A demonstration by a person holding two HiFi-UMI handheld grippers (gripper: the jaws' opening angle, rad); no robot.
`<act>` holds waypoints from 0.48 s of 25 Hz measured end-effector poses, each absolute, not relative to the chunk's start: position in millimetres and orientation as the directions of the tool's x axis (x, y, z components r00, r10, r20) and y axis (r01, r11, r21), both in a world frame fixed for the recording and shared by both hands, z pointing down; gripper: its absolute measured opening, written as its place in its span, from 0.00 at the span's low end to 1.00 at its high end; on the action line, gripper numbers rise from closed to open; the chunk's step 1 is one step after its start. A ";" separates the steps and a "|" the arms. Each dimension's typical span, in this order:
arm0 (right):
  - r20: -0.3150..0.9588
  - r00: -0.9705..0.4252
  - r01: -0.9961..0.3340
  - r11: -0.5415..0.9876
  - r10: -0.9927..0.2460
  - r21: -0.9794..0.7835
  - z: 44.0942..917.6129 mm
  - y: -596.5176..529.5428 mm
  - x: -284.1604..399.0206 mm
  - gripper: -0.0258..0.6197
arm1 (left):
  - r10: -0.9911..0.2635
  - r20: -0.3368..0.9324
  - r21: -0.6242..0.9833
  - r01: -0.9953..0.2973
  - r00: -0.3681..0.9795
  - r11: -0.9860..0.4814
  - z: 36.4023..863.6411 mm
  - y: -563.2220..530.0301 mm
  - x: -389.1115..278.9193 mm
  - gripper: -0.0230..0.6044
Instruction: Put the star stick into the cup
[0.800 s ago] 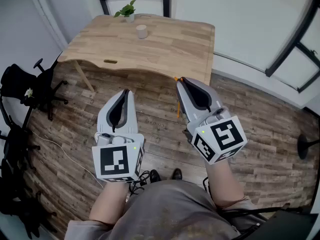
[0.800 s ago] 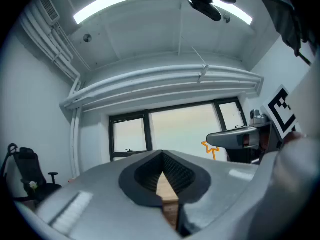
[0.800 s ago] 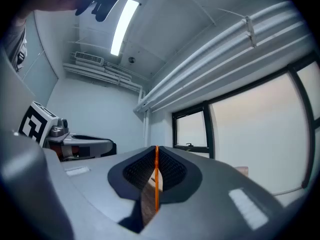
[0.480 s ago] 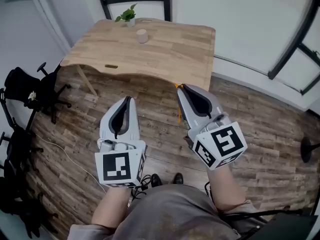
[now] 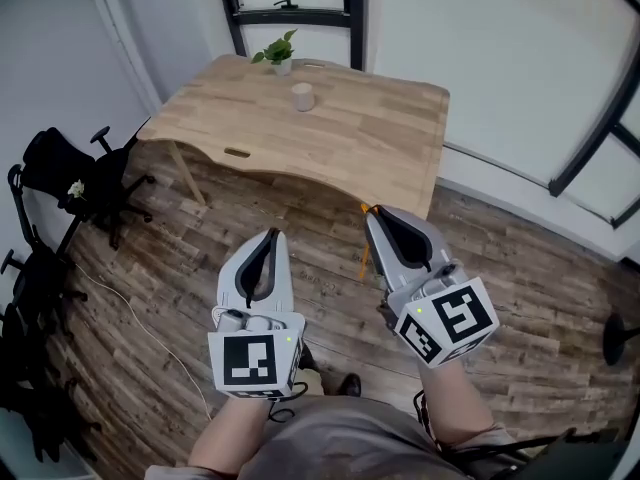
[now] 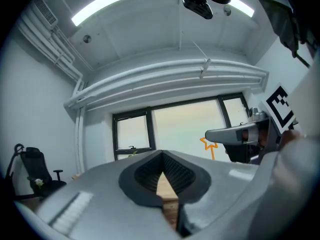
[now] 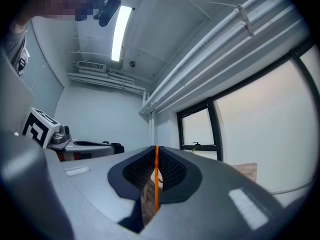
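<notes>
- The orange star stick [image 5: 364, 260] is pinched upright in the right tongs [image 5: 372, 211]. Its star pokes out at 12 o'clock and its thin shaft hangs toward 6 o'clock, above the wooden floor [image 5: 520, 298].
- The right tongs are closed tight on the shaft, which runs edge-on between the ribbed pads.
- The left tongs [image 5: 270, 236], at 9 o'clock of the right pair, are closed tip to tip and hold nothing.
- The cup [image 5: 303, 96] stands on a wooden table [image 5: 390, 138], well apart from the stick, at 11 o'clock. Its mouth seems to face up, though it is too small to be sure.
- To do this step well, carry the stick forward over the table and keep it vertical. Centre its lower end above the cup's mouth and lower it inside before letting go. A nudge on the rim could tip the light cup, so the free left tongs could steady it.
- Count: one star stick, one cup, one table, one potted plant [image 5: 277, 52] at 11 o'clock of the cup, and two tongs.
</notes>
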State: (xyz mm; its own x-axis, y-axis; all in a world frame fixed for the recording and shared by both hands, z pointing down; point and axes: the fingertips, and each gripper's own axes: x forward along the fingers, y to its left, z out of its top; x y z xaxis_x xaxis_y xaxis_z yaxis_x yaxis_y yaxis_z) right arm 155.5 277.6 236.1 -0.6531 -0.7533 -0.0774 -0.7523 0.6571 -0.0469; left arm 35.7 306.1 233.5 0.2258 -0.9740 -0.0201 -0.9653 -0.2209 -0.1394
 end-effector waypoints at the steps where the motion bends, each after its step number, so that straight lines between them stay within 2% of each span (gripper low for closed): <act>1: -0.075 -0.656 -0.750 0.660 -0.751 -0.048 236.8 272.7 153.8 0.11 | -0.975 -0.019 -0.136 -0.966 0.222 -0.218 235.0 301.3 33.1 0.04; 12: -0.035 -0.655 -0.753 0.656 -0.755 -0.056 257.6 168.2 106.6 0.11 | -0.972 -0.015 -0.119 -0.965 0.236 -0.233 254.3 192.7 -14.6 0.04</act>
State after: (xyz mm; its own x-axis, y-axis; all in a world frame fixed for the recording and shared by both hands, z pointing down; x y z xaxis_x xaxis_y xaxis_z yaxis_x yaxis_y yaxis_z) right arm 106.6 168.2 257.6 -0.6550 -0.7548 -0.0355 -0.7528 0.6559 -0.0558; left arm -14.6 192.7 254.3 0.2360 -0.9716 -0.0150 -0.9652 -0.2326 -0.1193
